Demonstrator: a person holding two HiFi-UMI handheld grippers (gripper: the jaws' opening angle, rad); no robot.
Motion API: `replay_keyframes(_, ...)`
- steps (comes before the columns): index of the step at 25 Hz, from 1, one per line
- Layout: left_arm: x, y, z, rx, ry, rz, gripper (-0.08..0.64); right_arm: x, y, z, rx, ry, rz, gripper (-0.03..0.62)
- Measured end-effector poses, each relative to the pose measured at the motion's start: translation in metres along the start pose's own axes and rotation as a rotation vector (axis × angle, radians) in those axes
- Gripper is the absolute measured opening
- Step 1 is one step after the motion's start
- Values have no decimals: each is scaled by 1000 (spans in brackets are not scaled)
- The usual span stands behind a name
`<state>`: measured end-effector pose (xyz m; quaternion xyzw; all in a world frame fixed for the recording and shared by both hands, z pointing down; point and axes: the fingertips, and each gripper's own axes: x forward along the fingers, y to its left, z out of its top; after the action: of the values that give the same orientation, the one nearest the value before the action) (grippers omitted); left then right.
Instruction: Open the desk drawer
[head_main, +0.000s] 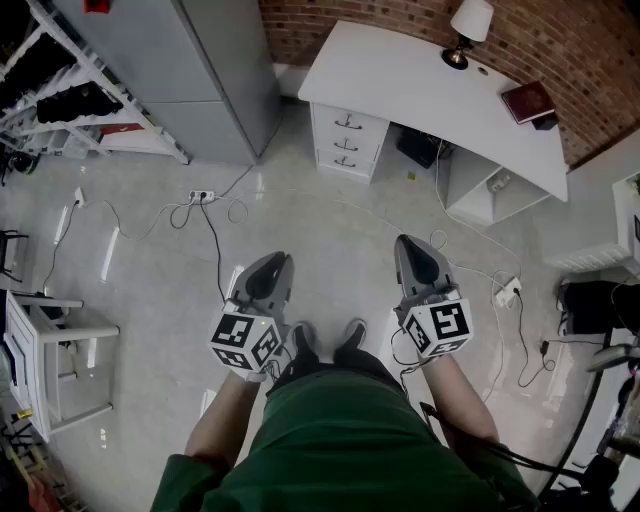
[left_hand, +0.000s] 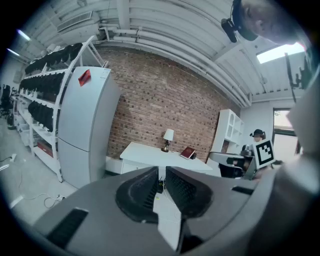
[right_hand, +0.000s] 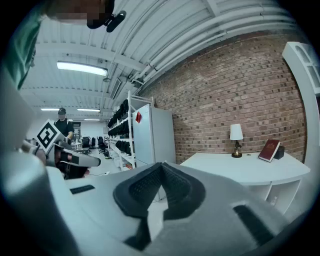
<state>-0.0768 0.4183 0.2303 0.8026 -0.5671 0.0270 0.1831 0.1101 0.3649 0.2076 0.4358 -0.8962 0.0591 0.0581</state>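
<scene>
The white desk (head_main: 420, 75) stands across the room against the brick wall. Its drawer unit (head_main: 345, 140) has three shut drawers, each with a dark handle. Both grippers are held out at waist height, well short of the desk. My left gripper (head_main: 275, 258) is empty, and in the left gripper view (left_hand: 161, 172) its pads stand a narrow gap apart. My right gripper (head_main: 410, 240) is also empty, and in the right gripper view (right_hand: 161, 165) its pad tips meet. The desk (left_hand: 150, 152) shows beyond the left jaws. The desktop (right_hand: 245, 167) also shows in the right gripper view, with its drawers hidden there.
A lamp (head_main: 470, 25) and a red book (head_main: 527, 100) sit on the desk. A grey cabinet (head_main: 190, 70) stands left of it, beside racks (head_main: 60, 60). Power strips (head_main: 201, 196) and cables (head_main: 215, 250) cross the floor. White furniture (head_main: 40, 350) is at the left.
</scene>
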Motion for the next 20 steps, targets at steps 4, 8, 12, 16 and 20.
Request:
replay_keyframes(4,-23,27,9,-2,-19,2,43,6,29,4,-13,6,-13,-2)
replay_keyframes(8,-32,41,15,-5,-40,-22,41,8,46,9,-35,5,-37,-2)
replay_keyframes(12,-36,46,23,3,-55,-60,43,5,55,16,-46,1,-70,-2)
replay_keyframes(16,-37,54,34,14,-73,-93,41,5,64,21,-30,-17,-97,0)
replay_keyframes(20,-37,58,37,23,-80,-137,43,5,72,20,-28,-16,-134,0)
